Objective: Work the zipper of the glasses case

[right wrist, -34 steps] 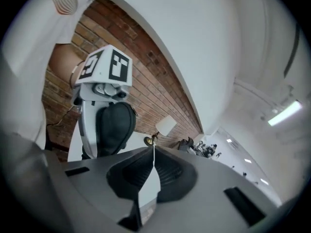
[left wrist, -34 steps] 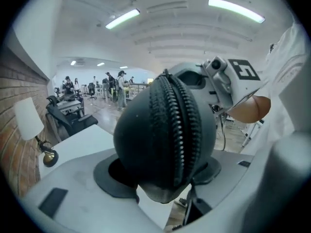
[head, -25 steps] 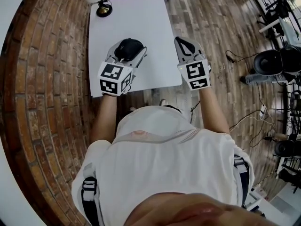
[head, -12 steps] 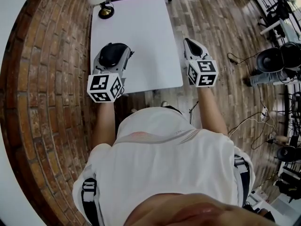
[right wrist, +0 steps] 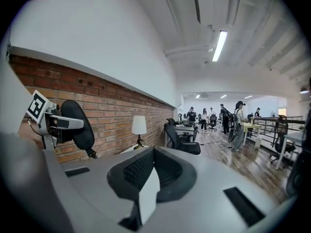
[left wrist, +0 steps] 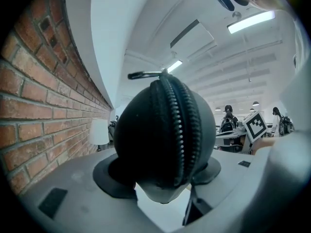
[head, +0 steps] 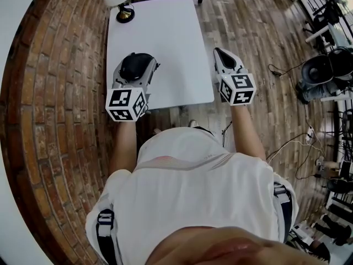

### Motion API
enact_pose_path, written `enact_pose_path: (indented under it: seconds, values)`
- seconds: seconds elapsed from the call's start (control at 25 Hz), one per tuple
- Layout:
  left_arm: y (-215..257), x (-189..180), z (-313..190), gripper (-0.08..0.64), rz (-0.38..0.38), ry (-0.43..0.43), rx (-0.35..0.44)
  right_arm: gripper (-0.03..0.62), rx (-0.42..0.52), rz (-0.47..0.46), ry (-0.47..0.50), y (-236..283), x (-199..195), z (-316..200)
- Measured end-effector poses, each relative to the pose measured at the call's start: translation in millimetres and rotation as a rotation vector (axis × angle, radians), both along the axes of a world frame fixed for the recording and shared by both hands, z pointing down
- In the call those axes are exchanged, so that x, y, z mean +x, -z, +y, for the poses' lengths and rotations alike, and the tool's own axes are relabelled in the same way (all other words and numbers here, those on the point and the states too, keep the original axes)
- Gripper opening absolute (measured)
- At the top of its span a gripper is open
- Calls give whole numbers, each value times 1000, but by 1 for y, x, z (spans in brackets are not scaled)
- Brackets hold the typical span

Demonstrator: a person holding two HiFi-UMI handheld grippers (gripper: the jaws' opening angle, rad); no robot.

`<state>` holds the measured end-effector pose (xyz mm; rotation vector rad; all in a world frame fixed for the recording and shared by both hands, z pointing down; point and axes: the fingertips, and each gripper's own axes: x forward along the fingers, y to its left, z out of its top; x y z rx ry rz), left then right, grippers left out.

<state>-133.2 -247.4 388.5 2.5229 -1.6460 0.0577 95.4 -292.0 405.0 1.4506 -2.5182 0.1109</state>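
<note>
Fingers [left wrist: 109,176] of our left gripper [head: 136,70] are standing wide apart and pressing on both sides of the black glasses case [left wrist: 165,140], which we are holding over the near left part of the white table [head: 171,37]. Its zipper [left wrist: 183,125] is running up the middle of the end facing that gripper's camera, the pull tab [left wrist: 145,74] sticking out sideways at the top. Our right gripper [head: 223,55] is hanging empty just past the table's right edge, well apart from the case, its fingers pressed together. Farther off, a lamp [head: 122,4] is standing at the table's far left corner beside the brick wall [head: 55,93].
</note>
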Motion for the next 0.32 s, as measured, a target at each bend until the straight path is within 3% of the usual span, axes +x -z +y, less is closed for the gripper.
enact_pose_path:
  seconds: [0.32]
  values:
    - [-1, -2, 2, 267, 6, 3, 1, 51, 7, -4, 24, 0, -9, 2]
